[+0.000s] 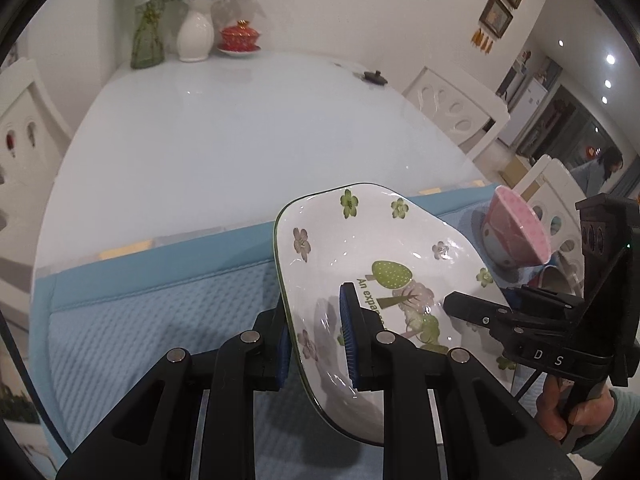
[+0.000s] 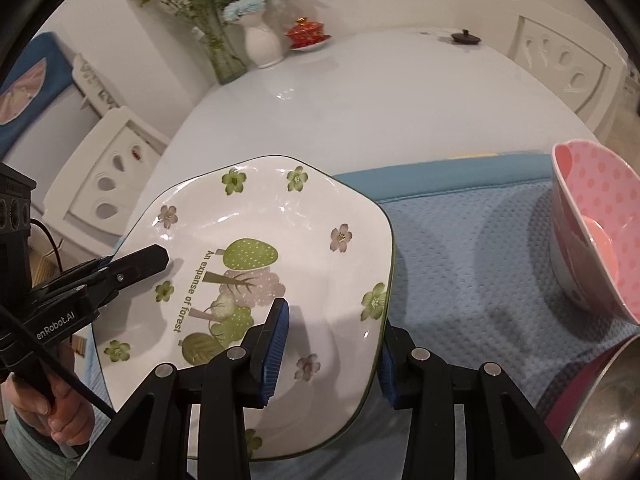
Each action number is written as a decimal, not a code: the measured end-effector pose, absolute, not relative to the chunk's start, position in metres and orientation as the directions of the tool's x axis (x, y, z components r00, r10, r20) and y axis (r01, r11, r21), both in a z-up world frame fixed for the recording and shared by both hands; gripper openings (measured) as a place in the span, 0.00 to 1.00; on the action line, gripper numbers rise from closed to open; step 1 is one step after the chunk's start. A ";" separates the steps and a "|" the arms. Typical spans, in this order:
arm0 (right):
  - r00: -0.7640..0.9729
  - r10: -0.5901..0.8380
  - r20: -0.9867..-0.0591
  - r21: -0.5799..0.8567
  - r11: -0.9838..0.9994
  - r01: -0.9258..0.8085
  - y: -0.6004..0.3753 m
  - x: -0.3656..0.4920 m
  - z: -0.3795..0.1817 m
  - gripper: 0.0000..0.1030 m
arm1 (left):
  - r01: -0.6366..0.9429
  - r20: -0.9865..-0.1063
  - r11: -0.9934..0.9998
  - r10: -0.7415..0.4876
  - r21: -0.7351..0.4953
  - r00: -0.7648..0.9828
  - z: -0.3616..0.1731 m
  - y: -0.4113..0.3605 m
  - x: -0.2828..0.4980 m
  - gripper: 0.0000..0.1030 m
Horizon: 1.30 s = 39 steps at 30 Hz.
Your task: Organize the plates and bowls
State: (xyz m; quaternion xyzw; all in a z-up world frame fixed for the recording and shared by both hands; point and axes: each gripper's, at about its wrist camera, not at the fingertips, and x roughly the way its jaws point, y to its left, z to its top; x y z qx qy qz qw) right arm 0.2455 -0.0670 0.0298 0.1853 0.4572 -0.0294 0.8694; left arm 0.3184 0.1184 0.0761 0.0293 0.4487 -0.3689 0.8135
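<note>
- White glossy worktop (image 1: pixel 240 128), its near end covered by a blue quilted mat (image 2: pixel 472 248).
- Flowered plate (image 2: pixel 260 248): raised and tilted over the mat.
- Left hand-held gripper (image 1: pixel 318 336): clenched on one plate edge.
- Right hand-held gripper (image 2: pixel 332 344): clamped on the opposite edge.
- Pink dotted bowl (image 2: pixel 596 224): beside the plate, on the mat.

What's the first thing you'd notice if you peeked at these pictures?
A big white ceramic plate painted with green trees and little flowers fills the middle, lifted over a light blue quilted mat. The left gripper and the right gripper each pinch an edge of it in their jaws. Beside it, to the right, a pink polka-dot bowl tilts on the mat.
</note>
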 end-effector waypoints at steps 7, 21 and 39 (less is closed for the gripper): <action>0.636 0.141 -0.759 0.299 0.943 0.148 -0.050 0.214 0.071 0.38 | 0.611 -0.723 0.747 -0.571 -0.262 0.389 0.112 0.147 0.274 0.18; 0.499 0.297 -0.814 0.347 0.938 0.007 0.033 0.093 0.076 0.38 | 0.462 -0.777 0.850 -0.464 -0.254 0.425 0.124 0.245 0.137 0.18; 0.372 0.304 -0.877 0.308 0.950 -0.050 0.076 0.000 0.033 0.38 | 0.385 -0.839 0.883 -0.411 -0.269 0.356 0.070 0.278 0.045 0.18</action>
